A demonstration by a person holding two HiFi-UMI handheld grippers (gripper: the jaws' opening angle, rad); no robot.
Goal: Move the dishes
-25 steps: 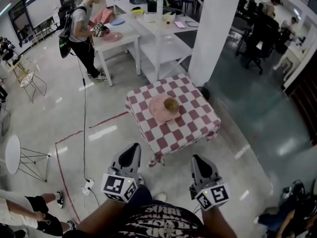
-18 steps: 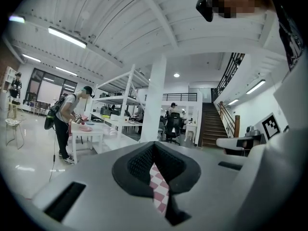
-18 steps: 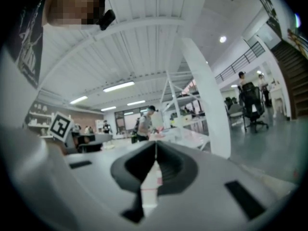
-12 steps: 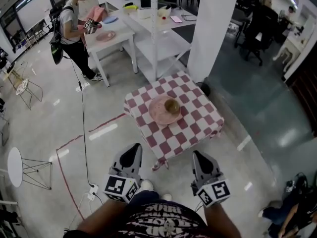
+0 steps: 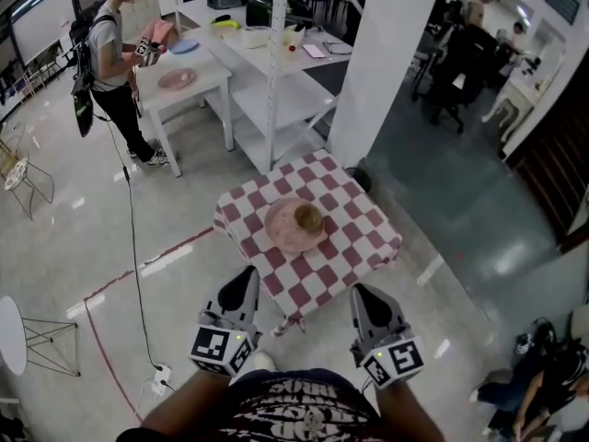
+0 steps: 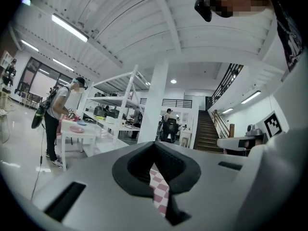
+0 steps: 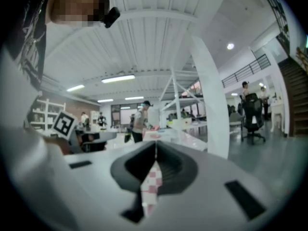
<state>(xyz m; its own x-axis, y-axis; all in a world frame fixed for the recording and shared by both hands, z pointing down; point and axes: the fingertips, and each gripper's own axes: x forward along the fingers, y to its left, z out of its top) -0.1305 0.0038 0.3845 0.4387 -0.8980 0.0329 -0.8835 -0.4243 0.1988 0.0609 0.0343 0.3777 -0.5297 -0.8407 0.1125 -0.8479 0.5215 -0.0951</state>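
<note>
In the head view, the left gripper (image 5: pixel 247 274) and the right gripper (image 5: pixel 361 293) are held side by side close to the person's body at the bottom of the frame, both pointed toward a low table (image 5: pixel 368 238) covered by a red-and-white checked cloth. A pink plate (image 5: pixel 281 230) is seen near the middle of that table, and a brown bowl (image 5: pixel 307 217) is set on the plate toward its right side. Both dishes lie well ahead of the grippers and are touched by neither. In the left gripper view the jaws are seen clenched, tips met, with only a thin strip of the checked cloth visible far off through the slit below the tips. The same is shown in the right gripper view: the jaws are pressed together, empty, with a sliver of the cloth seen beyond them. A white column (image 5: pixel 377 53) stands just behind the checked table, and a white shelf unit (image 5: pixel 276 99) stands to the column's left. Farther back at the upper left, another person (image 5: pixel 106 53) is seen at a white table (image 5: pixel 198 90), on which a second pink plate (image 5: pixel 177 78) and a blue plate (image 5: pixel 184 47) are laid.
</note>
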